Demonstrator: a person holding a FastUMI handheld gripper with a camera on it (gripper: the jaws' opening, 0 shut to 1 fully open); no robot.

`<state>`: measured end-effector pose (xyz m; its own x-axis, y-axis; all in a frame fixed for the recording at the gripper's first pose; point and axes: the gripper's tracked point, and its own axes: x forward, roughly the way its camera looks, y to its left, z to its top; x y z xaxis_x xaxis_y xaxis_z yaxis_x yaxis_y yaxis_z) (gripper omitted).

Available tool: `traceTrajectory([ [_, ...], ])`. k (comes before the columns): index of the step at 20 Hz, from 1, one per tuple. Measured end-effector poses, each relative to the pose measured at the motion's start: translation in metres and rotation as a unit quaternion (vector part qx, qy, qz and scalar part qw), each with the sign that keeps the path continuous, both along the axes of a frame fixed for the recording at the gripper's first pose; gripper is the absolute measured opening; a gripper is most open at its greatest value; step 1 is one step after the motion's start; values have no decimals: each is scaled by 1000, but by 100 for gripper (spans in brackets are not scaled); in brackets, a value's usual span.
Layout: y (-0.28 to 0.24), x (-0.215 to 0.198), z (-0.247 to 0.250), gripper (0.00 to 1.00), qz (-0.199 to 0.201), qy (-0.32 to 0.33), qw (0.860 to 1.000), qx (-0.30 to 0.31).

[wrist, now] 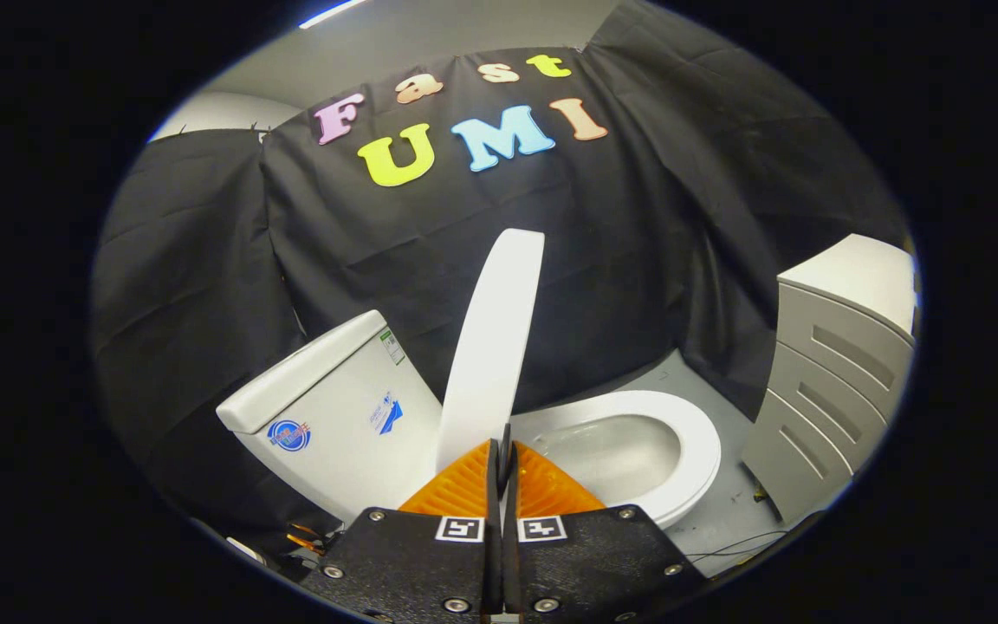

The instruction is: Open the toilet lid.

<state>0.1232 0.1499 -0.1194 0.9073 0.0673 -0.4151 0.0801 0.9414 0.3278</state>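
Note:
The white toilet lid [495, 347] stands raised, almost upright and seen nearly edge-on, between the tank [334, 407] to its left and the uncovered seat ring [698, 451] and bowl [612, 451] to its right. My gripper [503, 446] is shut, its two fingers together with only a thin dark slit between them. The tips sit right at the lid's lower right edge. I cannot tell whether they pinch that edge or just touch it.
A pale grey cabinet with drawers [837, 381] stands close to the right of the bowl. Grey floor [724, 511] shows between them. Black cloth walls close in behind and to the left. Some thin cables [304, 537] lie low beside the tank.

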Motion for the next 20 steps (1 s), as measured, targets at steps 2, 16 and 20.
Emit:
traceTrajectory([
  [2,6,2,5,0,7,-2,1000,-12],
  [16,44,7,26,0,46,-13,996,-73],
  [20,55,6,30,0,54,-15,995,-83],
])
